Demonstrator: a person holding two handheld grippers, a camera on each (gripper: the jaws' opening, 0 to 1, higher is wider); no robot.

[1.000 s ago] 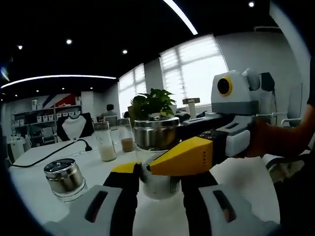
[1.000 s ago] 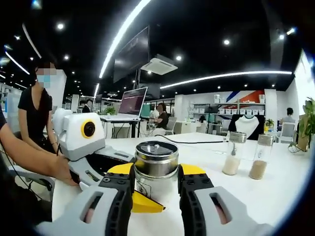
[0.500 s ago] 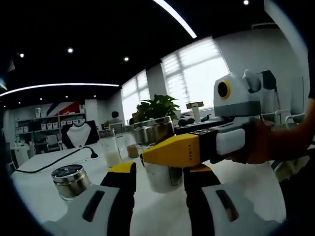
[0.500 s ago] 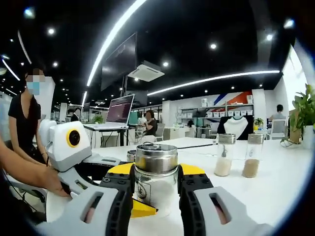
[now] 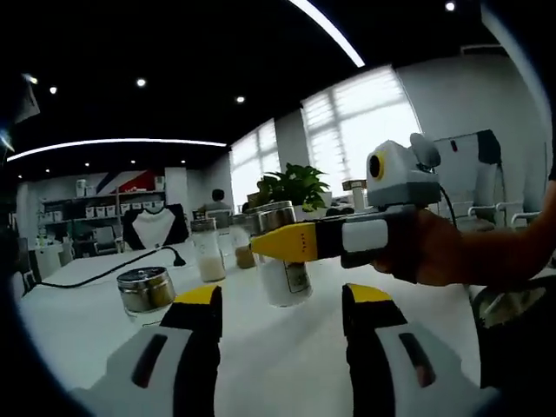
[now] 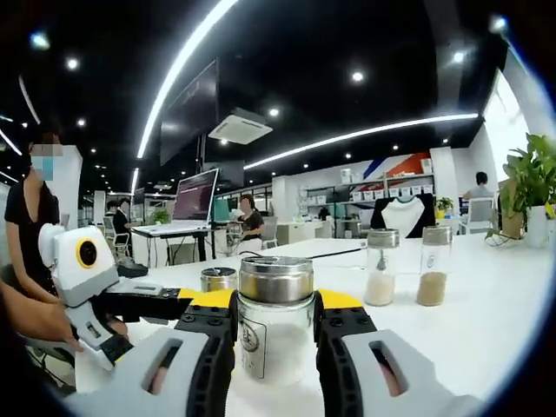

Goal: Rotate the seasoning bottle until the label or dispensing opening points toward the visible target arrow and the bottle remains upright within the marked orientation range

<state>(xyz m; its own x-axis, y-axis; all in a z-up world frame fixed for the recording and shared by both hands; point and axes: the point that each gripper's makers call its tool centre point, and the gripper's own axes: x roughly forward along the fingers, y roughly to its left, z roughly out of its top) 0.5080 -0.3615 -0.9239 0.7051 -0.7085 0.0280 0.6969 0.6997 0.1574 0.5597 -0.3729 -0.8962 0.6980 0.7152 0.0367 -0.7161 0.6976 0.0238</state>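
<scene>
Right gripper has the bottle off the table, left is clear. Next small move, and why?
Probably lower it first. The right gripper clamps the seasoning bottle, which the left gripper view shows held above the white table and leaning slightly. The left gripper is open and apart from it. No target arrow is visible, so set it upright before any twist.

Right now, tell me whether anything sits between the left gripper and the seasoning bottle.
Nothing visible does. The left gripper is open, with bare white table ahead of it up to the seasoning bottle, which the right gripper holds. The short jar stands off to the side.
</scene>
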